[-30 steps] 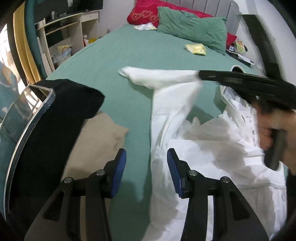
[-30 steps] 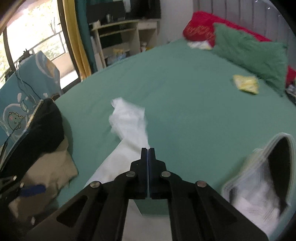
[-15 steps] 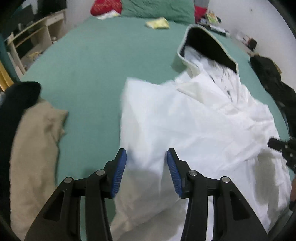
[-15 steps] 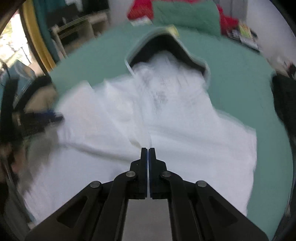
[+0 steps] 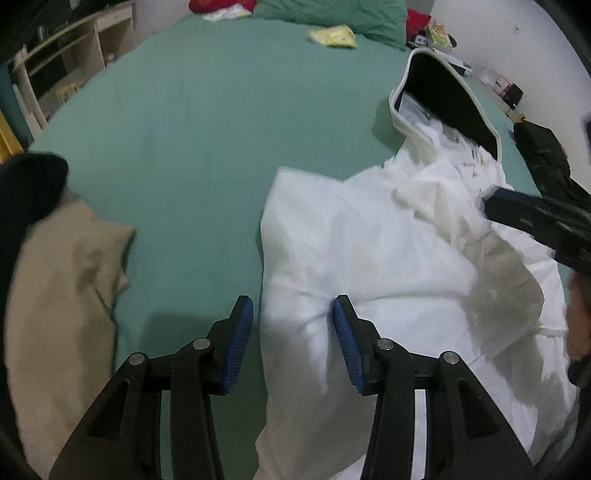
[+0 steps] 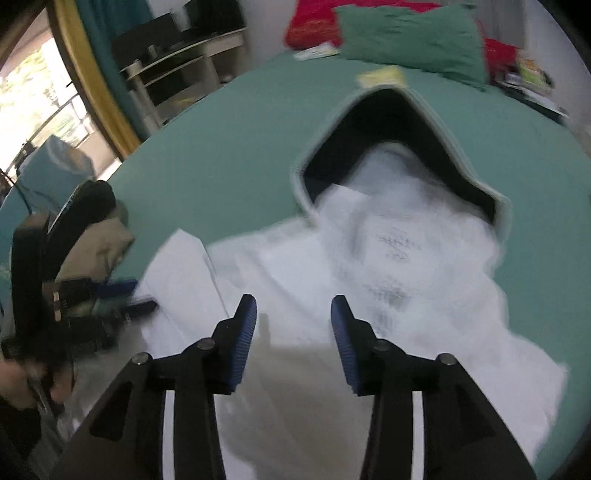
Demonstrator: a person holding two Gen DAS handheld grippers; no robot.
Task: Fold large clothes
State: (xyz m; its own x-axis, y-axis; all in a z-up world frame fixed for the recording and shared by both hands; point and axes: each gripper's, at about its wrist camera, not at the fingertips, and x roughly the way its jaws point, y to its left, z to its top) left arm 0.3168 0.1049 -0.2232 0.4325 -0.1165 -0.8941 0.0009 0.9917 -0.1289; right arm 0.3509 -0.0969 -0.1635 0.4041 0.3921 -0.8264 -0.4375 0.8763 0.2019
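Inspecting from my remote station, I record the following.
Landmark: the bed (image 5: 221, 122), covered in a green sheet, serves as reference for every entry.
Garment: a white hooded top (image 5: 369, 258) lies rumpled on the near right part of the bed; its dark-lined hood (image 6: 399, 122) points toward the pillows, and small dark print shows on the chest.
Sleeve: one white sleeve (image 6: 181, 266) lies folded in along the garment's left edge, on the sheet.
Left claw: my left gripper (image 5: 293, 332) hangs over the near edge of the bed, jaws apart; the garment's left border lies between its blue pads (image 5: 240, 343), and I see no pad pressing the cloth.
Right claw: my right gripper (image 6: 293, 332) hangs over the middle of the garment, jaws opening, white cloth below the gap and nothing clamped.
Other cloth: a beige piece (image 5: 62, 295) and a black piece (image 5: 29, 188) sit at the near left edge of the bed, apart from the white top.
Far end: a green pillow (image 6: 410, 40) and a red pillow (image 6: 314, 26) at the head; a small yellow packet (image 5: 334, 35) just in front of them.
Image quality: right wrist view blurred.
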